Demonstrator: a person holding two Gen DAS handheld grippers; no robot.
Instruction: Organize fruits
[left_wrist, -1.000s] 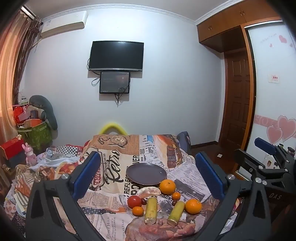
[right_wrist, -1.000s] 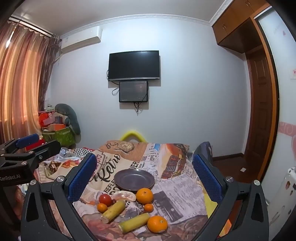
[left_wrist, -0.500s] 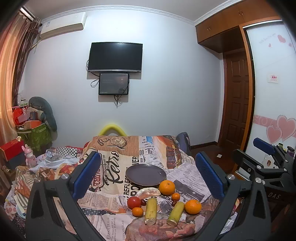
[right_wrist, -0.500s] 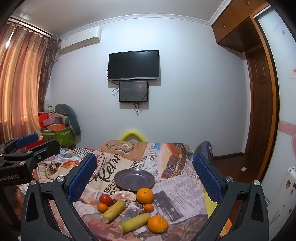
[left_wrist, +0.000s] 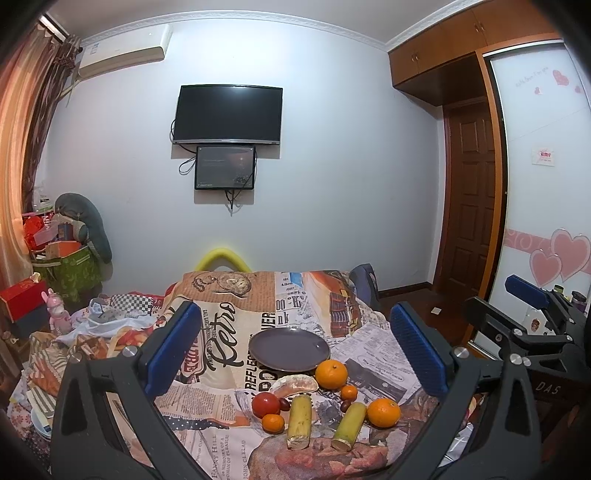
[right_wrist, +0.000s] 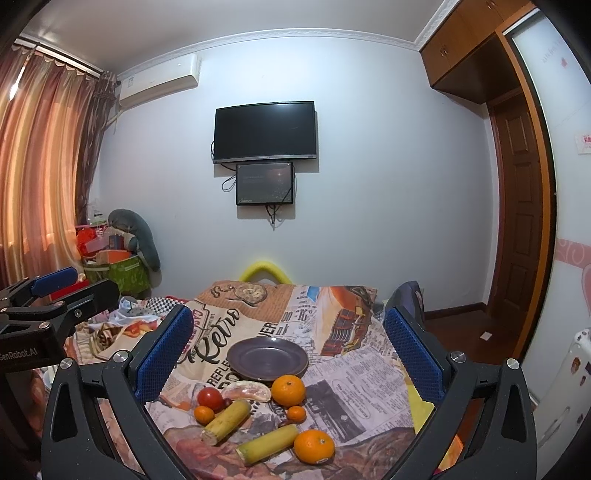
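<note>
On the bench, fruit sits just short of the empty plate (left_wrist: 289, 349). Left gripper (left_wrist: 293, 347) and right gripper (right_wrist: 286, 350) hover spread wide, holding nothing. Nothing's started; probably grab the nearest orange (right_wrist: 314, 446) first.

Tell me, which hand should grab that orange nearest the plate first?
Probably the right. In its view the orange beside the plate sits nearly centred in the open right gripper. The left gripper, also open, sees it off to the right.
</note>
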